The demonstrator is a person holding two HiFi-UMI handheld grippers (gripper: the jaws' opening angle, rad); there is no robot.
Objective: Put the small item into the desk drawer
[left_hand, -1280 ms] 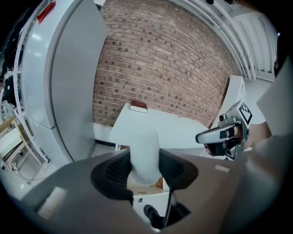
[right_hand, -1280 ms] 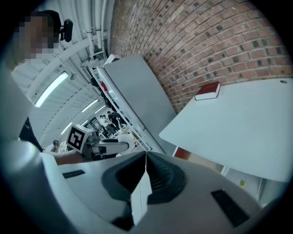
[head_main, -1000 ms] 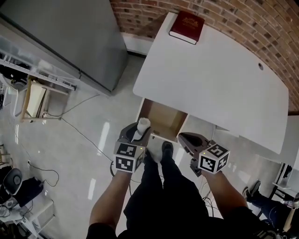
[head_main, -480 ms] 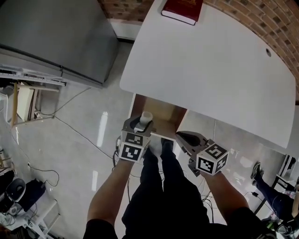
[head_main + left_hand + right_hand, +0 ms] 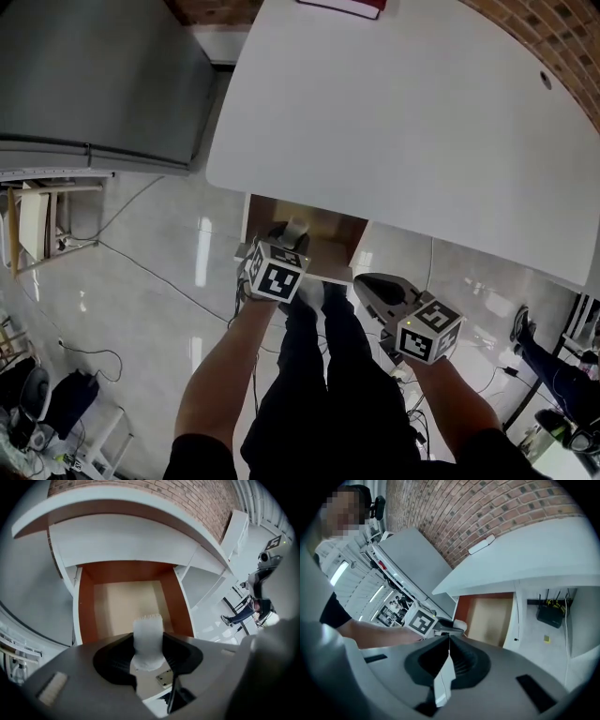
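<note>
A small white ribbed item (image 5: 147, 634) stands upright between the pads of my left gripper (image 5: 149, 660), which is shut on it. In the head view that gripper (image 5: 291, 239) holds the item (image 5: 298, 228) over the front part of the open drawer (image 5: 323, 246) under the white desk (image 5: 403, 122). The drawer (image 5: 126, 604) has a pale bottom and brown side walls, and nothing shows inside. My right gripper (image 5: 375, 289) hangs to the right of the drawer, shut with nothing in it (image 5: 446, 641). From its view the left gripper (image 5: 440, 627) reaches in at the drawer's (image 5: 490, 613) near left corner.
A red book (image 5: 342, 6) lies at the desk's far edge. A grey cabinet (image 5: 94, 75) stands to the left. The person's shoes (image 5: 314, 292) are just before the drawer front. A black router (image 5: 552, 613) with cables sits under the desk, right of the drawer.
My left gripper has carried the white item forward, from in front of the drawer to over its front part. The right gripper has stayed about where it was, still shut.
</note>
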